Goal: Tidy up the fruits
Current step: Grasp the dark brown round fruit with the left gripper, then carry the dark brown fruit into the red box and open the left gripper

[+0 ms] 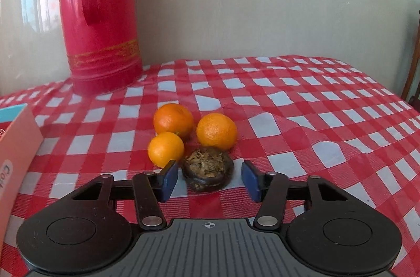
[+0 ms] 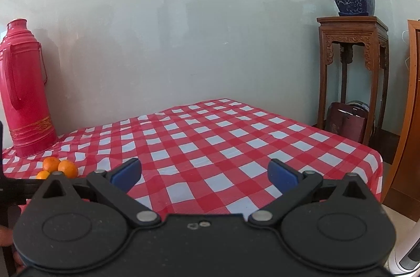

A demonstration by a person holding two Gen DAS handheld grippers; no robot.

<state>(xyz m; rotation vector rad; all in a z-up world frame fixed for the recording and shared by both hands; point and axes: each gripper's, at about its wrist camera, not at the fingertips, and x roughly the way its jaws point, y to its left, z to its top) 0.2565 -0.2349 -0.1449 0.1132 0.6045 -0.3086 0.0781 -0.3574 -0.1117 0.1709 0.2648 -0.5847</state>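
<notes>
Left gripper (image 1: 209,178) sits low over the red-and-white checked tablecloth (image 1: 302,119), its blue pads (image 1: 168,181) narrowly spaced either side of a dark, round, dried fruit shell packed with brown leaf (image 1: 208,168); gaps show on both sides, no contact. Three orange mandarins (image 1: 216,131) lie clustered just behind it. Tall red thermos flask (image 1: 97,14) stands at the rear left. Right gripper (image 2: 204,176) is spread wide above bare cloth, holding nothing.
</notes>
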